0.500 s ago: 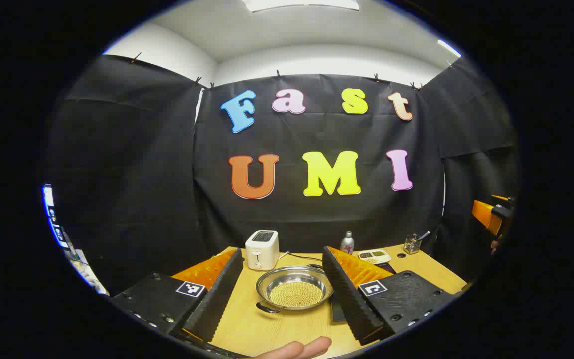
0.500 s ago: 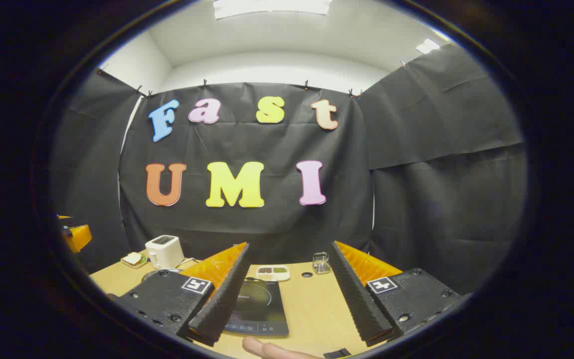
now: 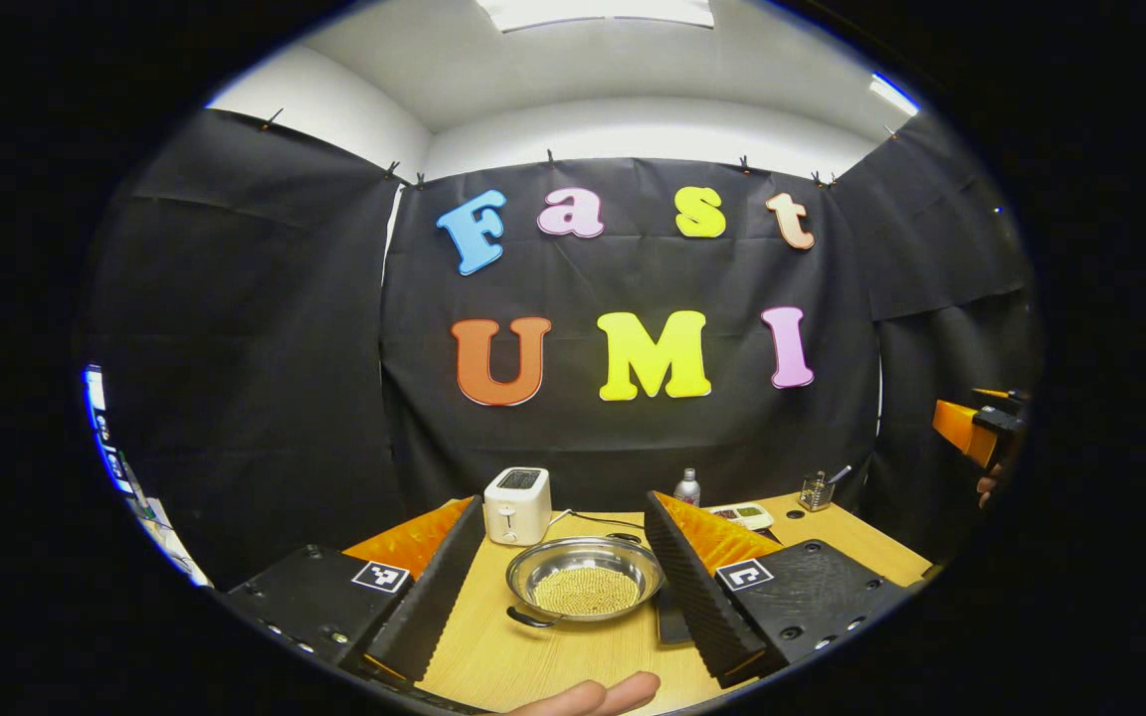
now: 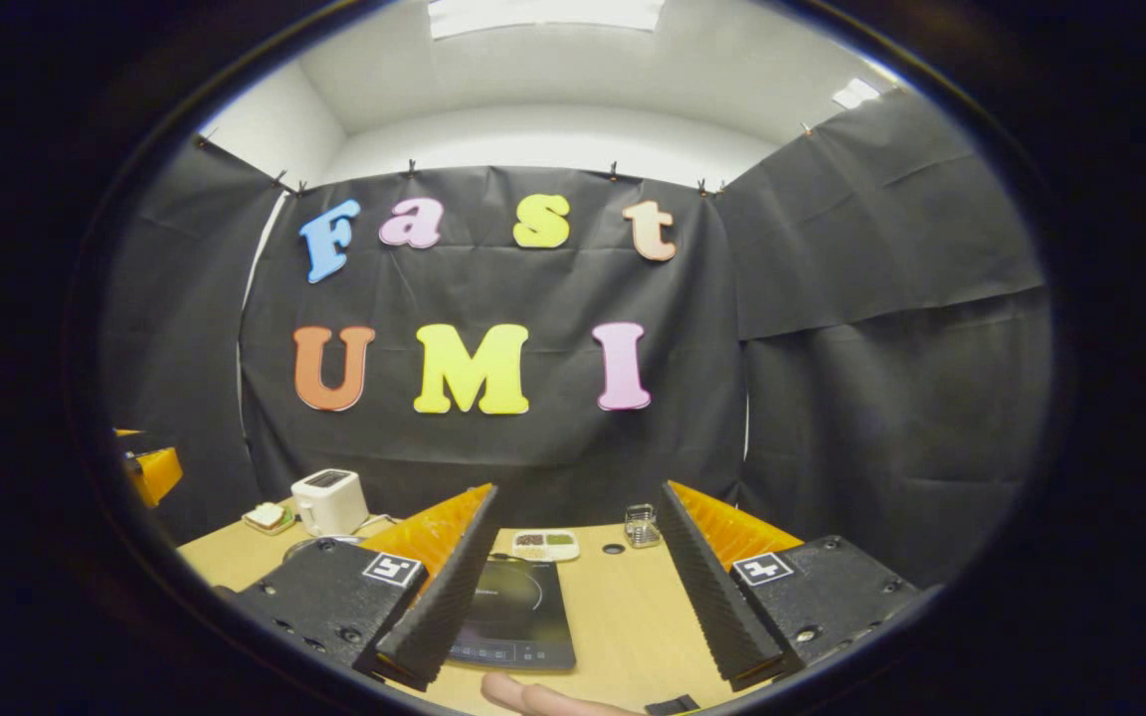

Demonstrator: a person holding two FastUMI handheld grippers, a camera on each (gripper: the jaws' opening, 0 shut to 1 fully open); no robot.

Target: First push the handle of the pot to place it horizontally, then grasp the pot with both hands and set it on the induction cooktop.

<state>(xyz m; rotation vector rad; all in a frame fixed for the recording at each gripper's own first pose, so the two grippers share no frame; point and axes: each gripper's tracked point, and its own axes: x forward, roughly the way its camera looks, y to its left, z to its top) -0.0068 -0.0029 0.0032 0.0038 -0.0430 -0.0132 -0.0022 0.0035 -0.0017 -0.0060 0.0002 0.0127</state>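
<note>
here, in the left gripper view: left claw (image 3: 565, 597) spread wide, gripping nothing, framing the steel pot (image 3: 585, 579) on the wooden worktop (image 3: 523, 656), white toaster (image 3: 517, 505) just behind. in the right gripper view: right claw (image 4: 573, 607) likewise agape and empty above the black induction cooktop (image 4: 518, 617), apart from it.

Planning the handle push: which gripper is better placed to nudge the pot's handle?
Left, probably. The pot sits directly between the left gripper's open jaws, its handle towards the near left. The right gripper faces the induction cooktop instead.
</note>
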